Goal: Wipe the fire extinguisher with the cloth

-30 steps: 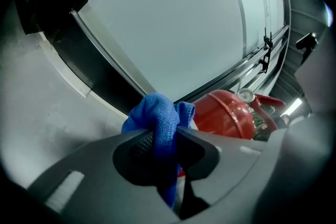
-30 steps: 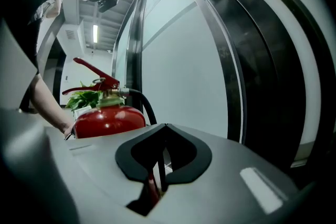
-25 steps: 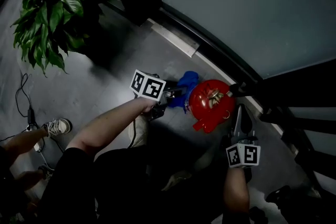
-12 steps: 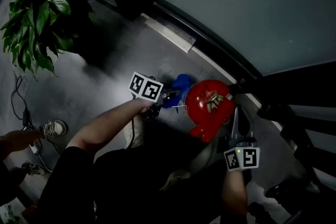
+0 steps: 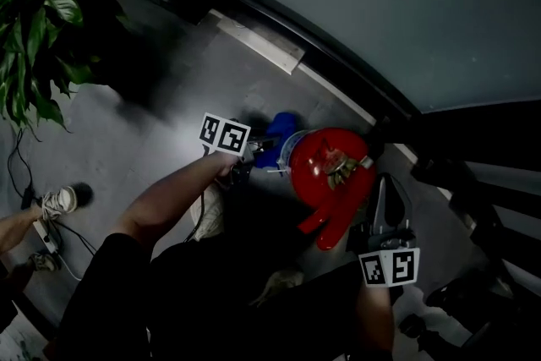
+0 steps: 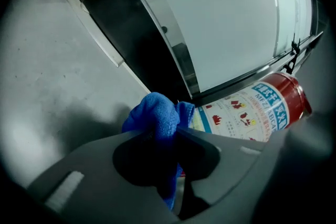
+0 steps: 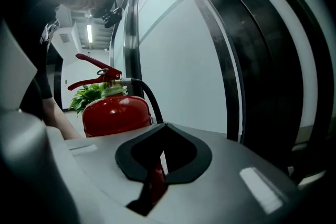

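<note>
Left gripper (image 6: 164, 132) is clamping a bunched blue cloth (image 6: 156, 115) between its jaws. The cloth is meeting the white labelled side of the red fire extinguisher (image 5: 331, 173). The extinguisher is standing on the grey floor (image 5: 161, 131) close to the glass wall (image 5: 380, 4), between the two grippers. Right gripper (image 7: 161, 127) is sitting just beside the cylinder's opposite side, its jaws drawn together to a thin slit with red showing through and nothing clearly held. Leafy plant (image 5: 38, 21) is standing well apart, far left.
</note>
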